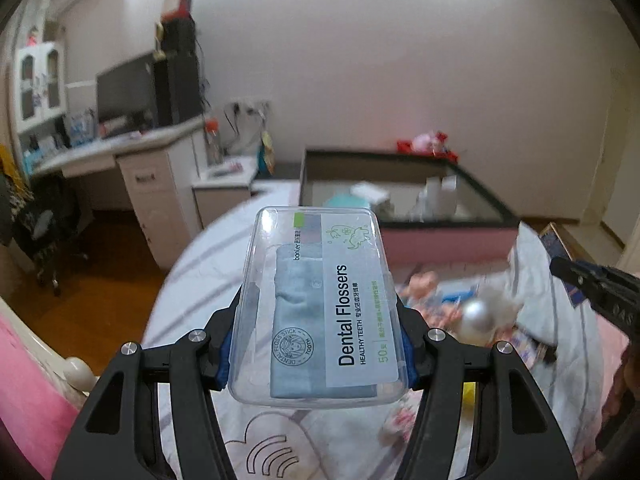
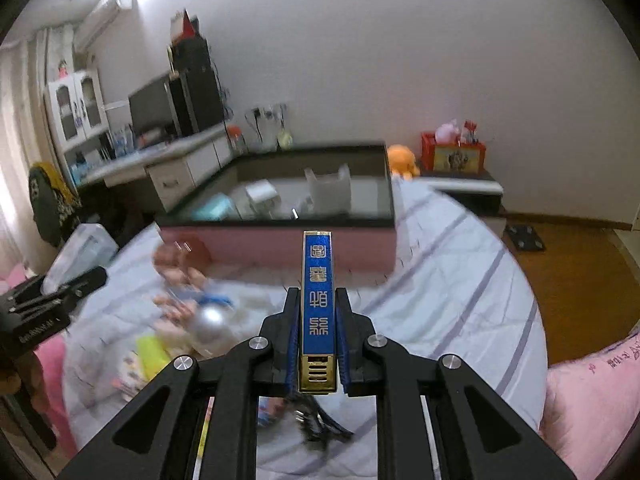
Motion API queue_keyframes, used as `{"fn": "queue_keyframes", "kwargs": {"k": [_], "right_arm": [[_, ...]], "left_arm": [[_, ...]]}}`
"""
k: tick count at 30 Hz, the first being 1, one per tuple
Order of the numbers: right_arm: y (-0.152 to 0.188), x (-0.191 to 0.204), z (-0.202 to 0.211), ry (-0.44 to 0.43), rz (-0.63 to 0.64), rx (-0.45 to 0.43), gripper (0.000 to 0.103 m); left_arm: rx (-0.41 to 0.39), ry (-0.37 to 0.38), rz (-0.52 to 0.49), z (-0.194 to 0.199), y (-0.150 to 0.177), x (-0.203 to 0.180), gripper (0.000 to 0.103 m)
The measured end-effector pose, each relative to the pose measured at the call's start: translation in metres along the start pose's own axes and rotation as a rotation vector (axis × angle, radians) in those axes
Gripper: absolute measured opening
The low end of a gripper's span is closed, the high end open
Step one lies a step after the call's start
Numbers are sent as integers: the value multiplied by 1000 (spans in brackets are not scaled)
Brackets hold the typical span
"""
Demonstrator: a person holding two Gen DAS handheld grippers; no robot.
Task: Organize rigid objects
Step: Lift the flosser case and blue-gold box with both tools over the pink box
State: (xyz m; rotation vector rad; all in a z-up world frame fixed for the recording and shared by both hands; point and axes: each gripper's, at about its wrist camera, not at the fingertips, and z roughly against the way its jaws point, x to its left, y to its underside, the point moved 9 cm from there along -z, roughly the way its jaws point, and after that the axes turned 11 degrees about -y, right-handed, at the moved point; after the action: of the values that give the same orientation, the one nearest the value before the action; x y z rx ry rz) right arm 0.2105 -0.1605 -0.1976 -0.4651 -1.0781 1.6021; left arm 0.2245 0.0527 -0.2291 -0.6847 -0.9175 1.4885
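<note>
A clear plastic dental flosser box (image 1: 320, 304) with a white label is clamped between the blue pads of my left gripper (image 1: 318, 320), lifted above the bed. My right gripper (image 2: 318, 312) is shut on a thin blue and gold box (image 2: 317, 308), held on edge with its narrow side up. A pink open-topped storage box (image 1: 404, 196) (image 2: 280, 216) with a dark rim stands on the bed ahead of both, with several items inside. The left gripper (image 2: 52, 304) shows at the left edge of the right wrist view, and the right gripper (image 1: 596, 292) at the right edge of the left wrist view.
On the striped bedsheet (image 2: 460, 280) lie a doll (image 2: 180, 276), a silver ball (image 1: 476, 314) (image 2: 212, 326), a yellow item (image 2: 152, 352) and other small clutter, blurred. A desk with a monitor (image 1: 128, 88) stands to the left, wooden floor (image 2: 576, 272) to the right.
</note>
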Motion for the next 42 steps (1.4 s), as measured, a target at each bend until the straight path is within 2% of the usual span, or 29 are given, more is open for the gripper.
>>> {"fn": "queue_keyframes", "kwargs": {"k": [6, 16, 21, 35, 42], "right_arm": [[-32, 28, 25, -14, 47, -108, 15], [-62, 63, 54, -11, 116, -217, 15], [-73, 70, 64, -5, 138, -260, 15], [-89, 69, 55, -8, 158, -267, 15], [-103, 53, 20, -10, 155, -212, 15]], "left_arm": [[-115, -13, -10, 36, -30, -9, 61], [-290, -22, -8, 87, -71, -14, 61], [-346, -19, -20, 102, -83, -17, 61], [-365, -7, -50, 96, -95, -28, 62], [-318, -27, -103, 50, -106, -35, 62]]}}
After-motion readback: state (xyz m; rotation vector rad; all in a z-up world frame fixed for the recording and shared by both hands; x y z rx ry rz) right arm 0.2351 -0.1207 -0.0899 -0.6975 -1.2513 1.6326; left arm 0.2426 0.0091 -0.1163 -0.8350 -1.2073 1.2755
